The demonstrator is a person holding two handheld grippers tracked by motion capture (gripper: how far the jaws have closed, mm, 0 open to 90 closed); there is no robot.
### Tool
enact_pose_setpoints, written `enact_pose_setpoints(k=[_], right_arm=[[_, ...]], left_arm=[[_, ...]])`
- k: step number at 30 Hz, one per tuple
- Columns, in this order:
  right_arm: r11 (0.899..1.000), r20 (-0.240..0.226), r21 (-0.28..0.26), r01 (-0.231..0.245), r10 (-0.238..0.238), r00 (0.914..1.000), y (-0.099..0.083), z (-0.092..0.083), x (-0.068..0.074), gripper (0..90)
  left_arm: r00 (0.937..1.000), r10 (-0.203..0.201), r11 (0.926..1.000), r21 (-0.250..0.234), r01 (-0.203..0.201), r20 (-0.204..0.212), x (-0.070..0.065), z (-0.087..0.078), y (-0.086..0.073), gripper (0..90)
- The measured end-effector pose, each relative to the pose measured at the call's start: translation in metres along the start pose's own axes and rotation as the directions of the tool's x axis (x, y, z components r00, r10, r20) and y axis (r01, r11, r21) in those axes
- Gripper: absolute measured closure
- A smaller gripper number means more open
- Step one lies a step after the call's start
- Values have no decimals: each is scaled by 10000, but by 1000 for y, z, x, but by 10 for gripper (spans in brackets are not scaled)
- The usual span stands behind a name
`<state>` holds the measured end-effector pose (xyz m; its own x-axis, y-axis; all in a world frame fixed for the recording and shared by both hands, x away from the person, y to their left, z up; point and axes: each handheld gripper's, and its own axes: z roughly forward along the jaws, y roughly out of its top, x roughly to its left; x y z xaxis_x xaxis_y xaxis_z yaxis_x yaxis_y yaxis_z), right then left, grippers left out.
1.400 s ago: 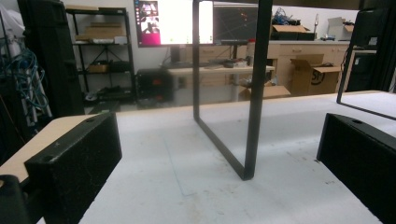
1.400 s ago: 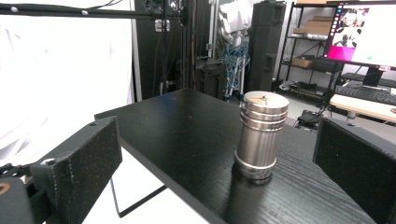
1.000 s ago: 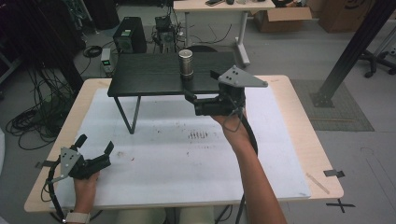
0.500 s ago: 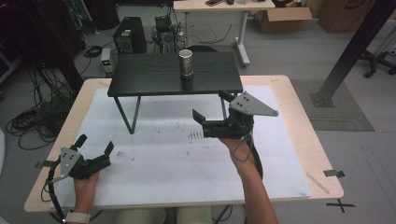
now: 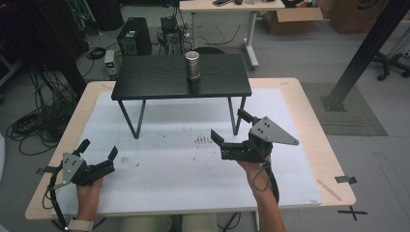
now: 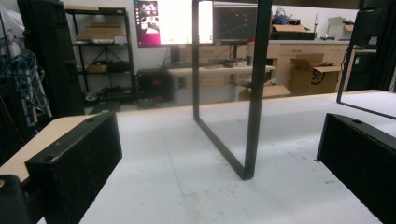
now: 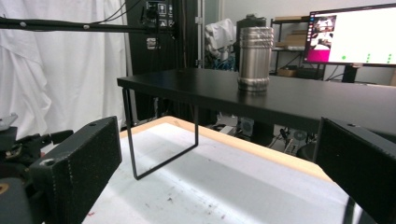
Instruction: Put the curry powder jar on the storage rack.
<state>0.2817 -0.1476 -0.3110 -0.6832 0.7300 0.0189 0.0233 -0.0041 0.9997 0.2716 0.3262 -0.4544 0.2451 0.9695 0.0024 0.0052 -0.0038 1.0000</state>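
**Steel canister on the black shelf, both sets of fingers spread and empty**

The right gripper (image 5: 231,129) hangs just above the white surface (image 5: 164,179), its fingers (image 7: 79,168) spread wide with nothing between them. Its own view looks up past them at the metal canister (image 7: 254,58), which stands upright on the black shelf (image 5: 145,79), toward the middle of the top and near its far edge. The left gripper (image 5: 99,151) sits low at the near left corner of the surface, well apart from the shelf, fingers (image 6: 77,158) likewise released and empty.

The canister looks like brushed steel: stiff, not fragile, and probably smooth enough to slip under a light squeeze. Ribbed bands ring its top and its base; the plain wall between them seems the best place to close on, from the side, with the fingers level so it stays upright. Its weight can't be judged, since whether it is full or hollow is not visible.

The canister's far side and the contact of its base with the shelf are hard to make out. The shelf's thin legs (image 6: 252,88) are cut off at the top in the left gripper view.
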Motion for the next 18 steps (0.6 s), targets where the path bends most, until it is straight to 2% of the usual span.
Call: enact_pose_setpoints(k=[4, 8, 18], right_arm=[[9999, 239, -148, 5, -2, 9997, -11, -9, 0, 4], [10000, 525, -13, -95, 96, 9986, -24, -15, -1, 4], [9991, 1059, -124, -397, 408, 9935, -55, -27, -8, 0]], left_arm=[[10000, 5, 10000, 8, -5, 2, 0, 0, 0, 4], [10000, 9, 10000, 9, -9, 2, 0, 0, 0, 4], [10000, 22, 10000, 12, -22, 3, 0, 0, 0, 4]])
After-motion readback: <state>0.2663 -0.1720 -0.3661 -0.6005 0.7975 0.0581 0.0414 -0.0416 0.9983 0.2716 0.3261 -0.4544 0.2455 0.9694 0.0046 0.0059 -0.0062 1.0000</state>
